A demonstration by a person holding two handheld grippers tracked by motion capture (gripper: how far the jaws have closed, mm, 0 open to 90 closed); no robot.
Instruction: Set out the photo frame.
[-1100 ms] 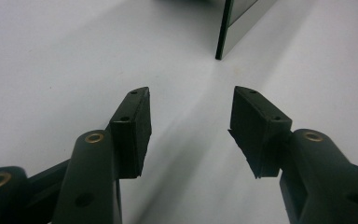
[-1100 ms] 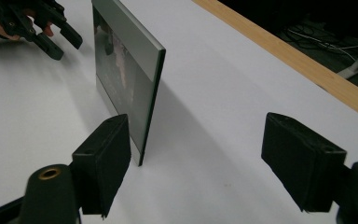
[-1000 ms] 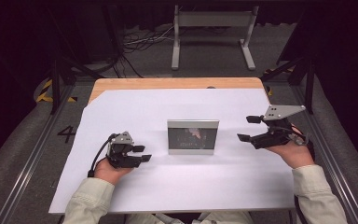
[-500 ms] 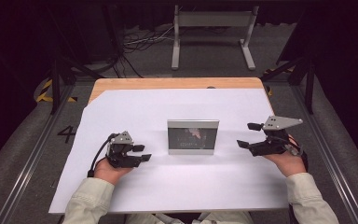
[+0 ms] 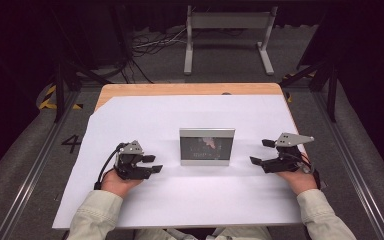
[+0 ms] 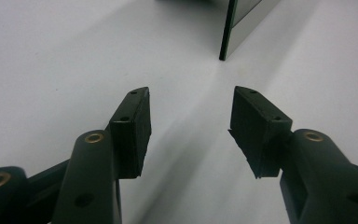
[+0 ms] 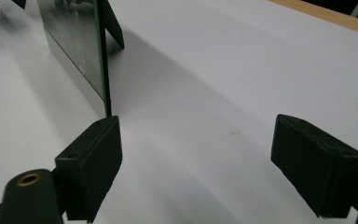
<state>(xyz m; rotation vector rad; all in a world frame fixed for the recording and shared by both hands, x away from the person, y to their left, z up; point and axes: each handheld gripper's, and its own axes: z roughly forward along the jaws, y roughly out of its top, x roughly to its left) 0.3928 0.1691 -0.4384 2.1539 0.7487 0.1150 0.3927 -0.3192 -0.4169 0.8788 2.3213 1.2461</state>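
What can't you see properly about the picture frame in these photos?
- Picture frame: its image is too small and dark in the high view.
- Left gripper view: the frame is cut off by the top edge.
- Right gripper view: its prop at the back is cut off by the top edge.

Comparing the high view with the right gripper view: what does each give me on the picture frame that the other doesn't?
High view alone: the picture frame standing upright mid-table, front face toward the person, with the left gripper and right gripper flanking it, both apart from it.

Right gripper view alone: the frame edge-on, with its dark back stand propped on the white sheet.

Both: the frame upright on the white sheet, and the right gripper with jaws wide, having just been opening, nothing between them.
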